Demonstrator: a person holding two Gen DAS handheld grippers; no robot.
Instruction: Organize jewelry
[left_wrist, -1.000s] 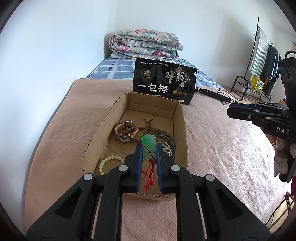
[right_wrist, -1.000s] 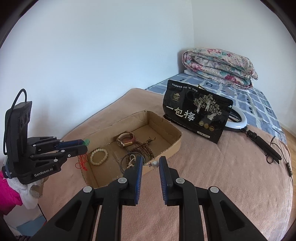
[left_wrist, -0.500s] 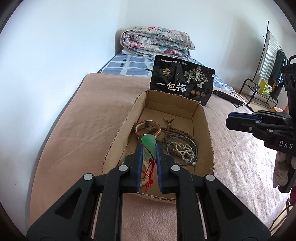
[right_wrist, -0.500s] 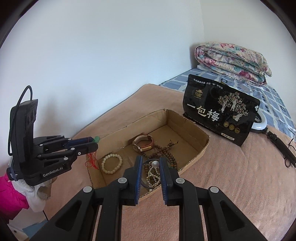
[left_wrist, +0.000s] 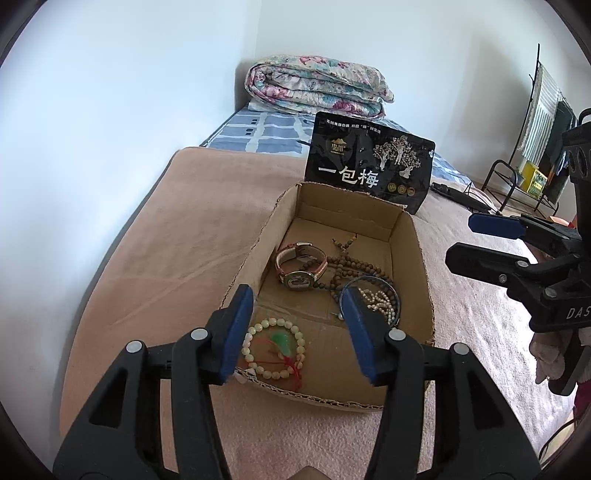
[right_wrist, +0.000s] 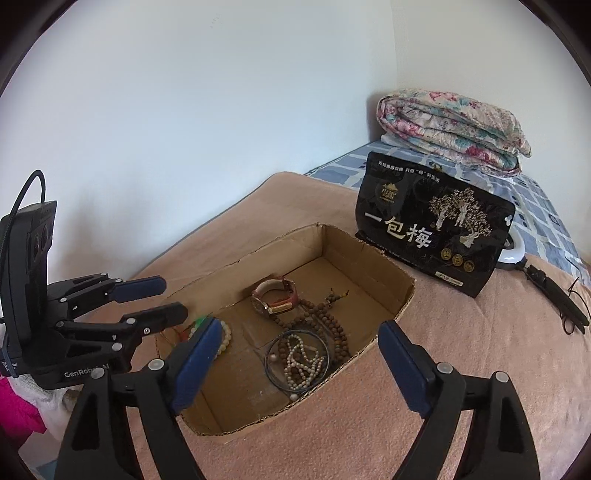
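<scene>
The green pendant (left_wrist: 281, 339) on its red cord lies on the floor of the cardboard box (left_wrist: 424, 266), inside the ring of the pale bead bracelet (left_wrist: 274, 348) at the near left corner. Further in sit a wristwatch (left_wrist: 301, 266), a string of brown wooden beads (left_wrist: 354, 266) and, toward the right wall, a dark bangle (right_wrist: 298, 354) with a strand of small white pearls (right_wrist: 301, 360) coiled inside it. The left gripper (left_wrist: 300, 328) hangs just over the pendant; its blue fingers (left_wrist: 240, 328) have just been opening and now stand apart, nothing pinched between them. The right gripper (right_wrist: 297, 363) hovers above the bangle, its fingers (right_wrist: 402, 369) likewise just spread wide and empty. The box rests on a bed (right_wrist: 443, 354) covered by a pinkish-brown blanket, with a black printed bag (right_wrist: 432, 229) standing just behind it and a folded floral quilt (right_wrist: 450, 125) further back by the wall.
</scene>
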